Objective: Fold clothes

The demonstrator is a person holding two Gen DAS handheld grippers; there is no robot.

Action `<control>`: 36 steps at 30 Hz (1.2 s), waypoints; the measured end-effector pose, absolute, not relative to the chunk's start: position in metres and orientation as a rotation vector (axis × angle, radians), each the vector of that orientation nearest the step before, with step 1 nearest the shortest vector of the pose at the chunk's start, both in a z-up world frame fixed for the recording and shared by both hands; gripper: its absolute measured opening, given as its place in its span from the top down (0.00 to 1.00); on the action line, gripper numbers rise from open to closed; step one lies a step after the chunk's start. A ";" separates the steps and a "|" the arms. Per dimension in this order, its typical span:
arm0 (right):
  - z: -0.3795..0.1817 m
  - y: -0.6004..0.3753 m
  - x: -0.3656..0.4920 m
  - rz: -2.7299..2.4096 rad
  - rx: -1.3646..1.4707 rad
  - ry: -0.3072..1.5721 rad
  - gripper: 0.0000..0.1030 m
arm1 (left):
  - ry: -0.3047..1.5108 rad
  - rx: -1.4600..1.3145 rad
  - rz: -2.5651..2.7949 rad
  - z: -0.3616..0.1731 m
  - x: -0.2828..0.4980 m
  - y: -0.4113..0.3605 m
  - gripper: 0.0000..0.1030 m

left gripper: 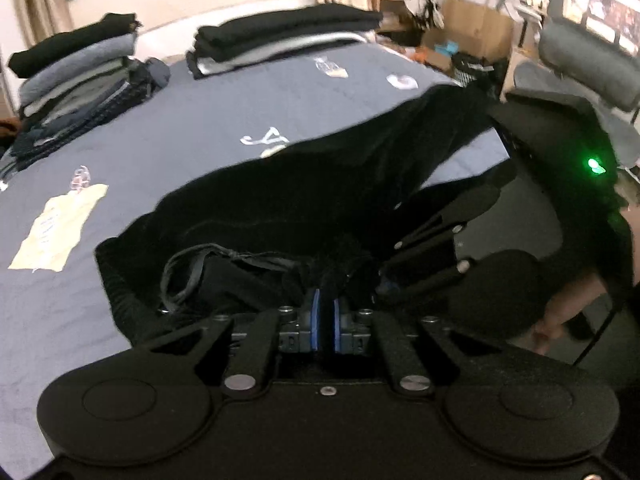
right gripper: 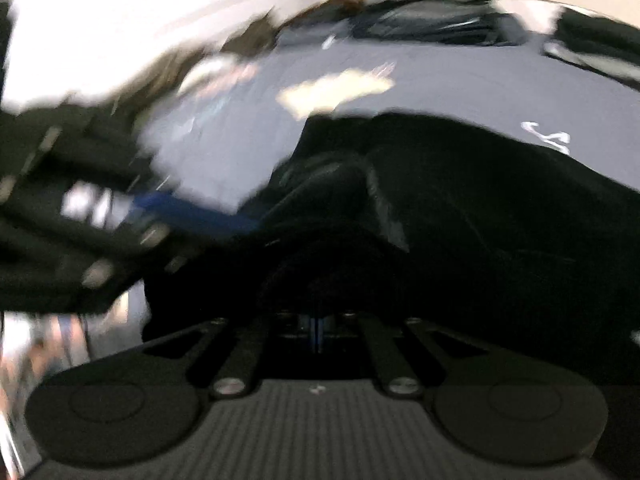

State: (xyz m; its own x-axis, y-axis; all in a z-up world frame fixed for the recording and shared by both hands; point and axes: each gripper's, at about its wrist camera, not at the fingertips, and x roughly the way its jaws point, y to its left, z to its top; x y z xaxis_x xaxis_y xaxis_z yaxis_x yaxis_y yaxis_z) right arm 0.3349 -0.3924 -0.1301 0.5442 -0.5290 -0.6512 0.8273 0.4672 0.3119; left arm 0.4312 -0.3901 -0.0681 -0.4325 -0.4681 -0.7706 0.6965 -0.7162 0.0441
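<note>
Two stacks of folded dark clothes (left gripper: 80,68) sit at my blue-grey bedspread's (left gripper: 200,120) far edge. Both claws, left gripper (left gripper: 326,320) and right gripper (right gripper: 318,330), are clamped on a crumpled black drawstring garment (left gripper: 320,184), which I judge unfolded.

Left wrist view: even, moderate indoor light; the grey-blue bed cover (left gripper: 200,120) is evenly lit, with mild softness and slight motion blur on the far stacks. The black garment (left gripper: 320,184) is underexposed, its folds barely readable. A green indicator light (left gripper: 596,166) glows with a small halo at right. Fisheye distortion curves the far edge of the bed, and dark vignetting fills the corners.

Right wrist view: heavy motion blur smears the left and far areas. The upper left is overexposed to white glare (right gripper: 100,20). The black garment (right gripper: 480,208) reads as a near-featureless dark mass.
</note>
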 end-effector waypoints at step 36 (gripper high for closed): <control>-0.118 -0.385 0.271 -1.123 0.845 -0.073 0.83 | 0.214 0.939 -2.148 -0.049 0.410 -0.367 1.00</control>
State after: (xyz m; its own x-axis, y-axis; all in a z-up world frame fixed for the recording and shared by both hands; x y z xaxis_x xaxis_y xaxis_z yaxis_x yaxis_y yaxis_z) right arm 0.2712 -0.3849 -0.1182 0.4650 -0.8133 -0.3498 0.7609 0.1651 0.6276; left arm 0.4101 -0.3670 -0.0495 -0.4344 -0.5849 -0.6850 0.7085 -0.6915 0.1412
